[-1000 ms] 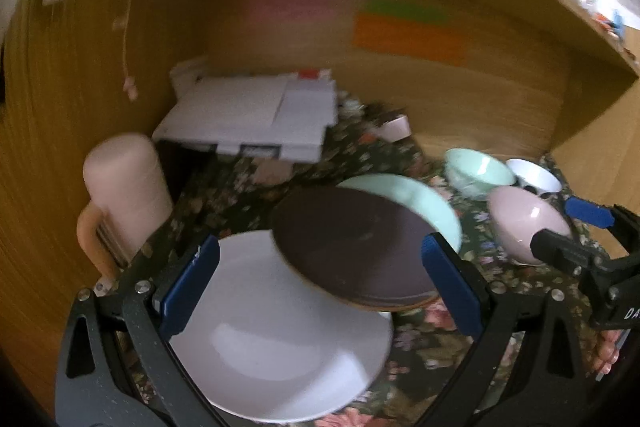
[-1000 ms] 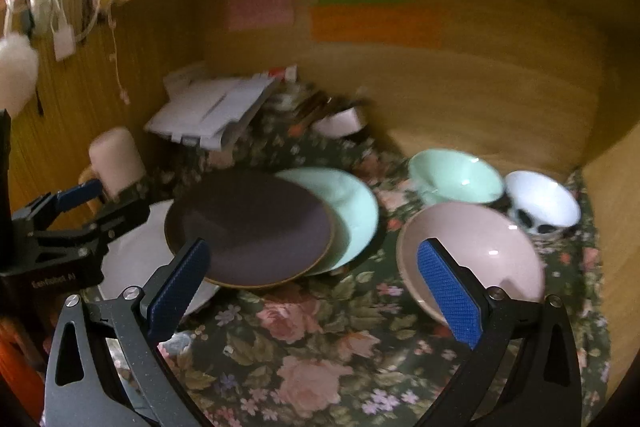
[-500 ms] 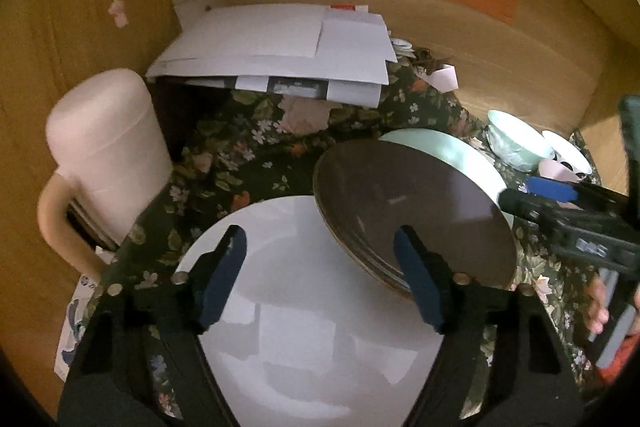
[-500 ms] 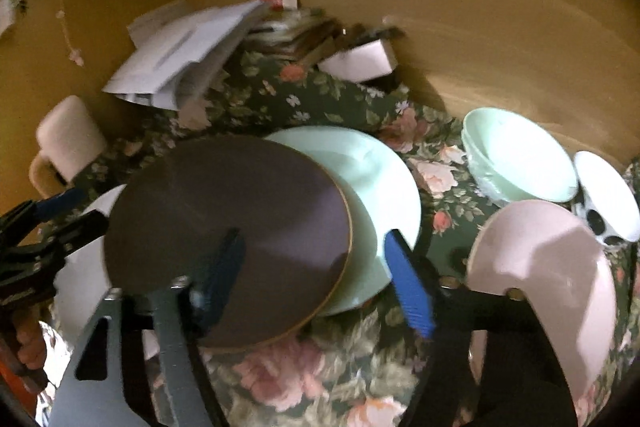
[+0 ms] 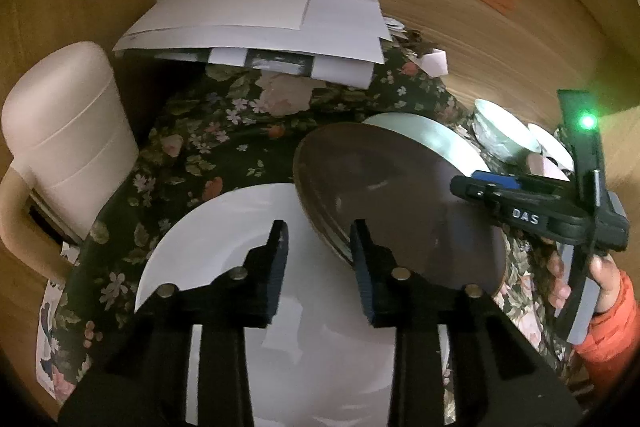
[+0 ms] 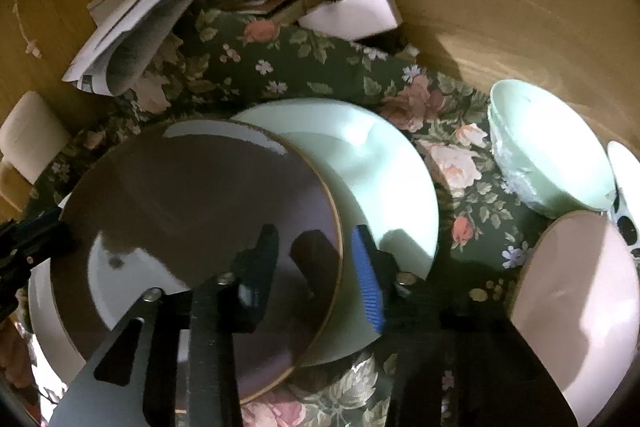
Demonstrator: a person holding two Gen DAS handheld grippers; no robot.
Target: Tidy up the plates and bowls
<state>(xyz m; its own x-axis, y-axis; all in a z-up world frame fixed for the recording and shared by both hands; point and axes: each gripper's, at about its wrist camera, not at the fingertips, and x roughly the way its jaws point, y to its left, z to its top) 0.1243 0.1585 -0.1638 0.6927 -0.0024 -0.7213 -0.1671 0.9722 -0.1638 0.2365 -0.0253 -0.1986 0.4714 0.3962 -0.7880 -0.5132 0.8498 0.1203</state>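
Both grippers are closing on the brown plate (image 6: 192, 227), which lies tilted across the white plate (image 5: 224, 267) and the green plate (image 6: 384, 179) — left gripper (image 5: 318, 243) and right gripper (image 6: 316, 251) straddle opposite rims, pads not yet pressing. Next, likely: pinch firmly, lift level.

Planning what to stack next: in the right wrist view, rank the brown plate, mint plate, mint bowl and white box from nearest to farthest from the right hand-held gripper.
1. Brown plate: its rim sits between the closing jaws of the right hand-held gripper.
2. Mint plate: just beyond, partly under the brown one.
3. Mint bowl: far right.
4. White box: back, by the wall.
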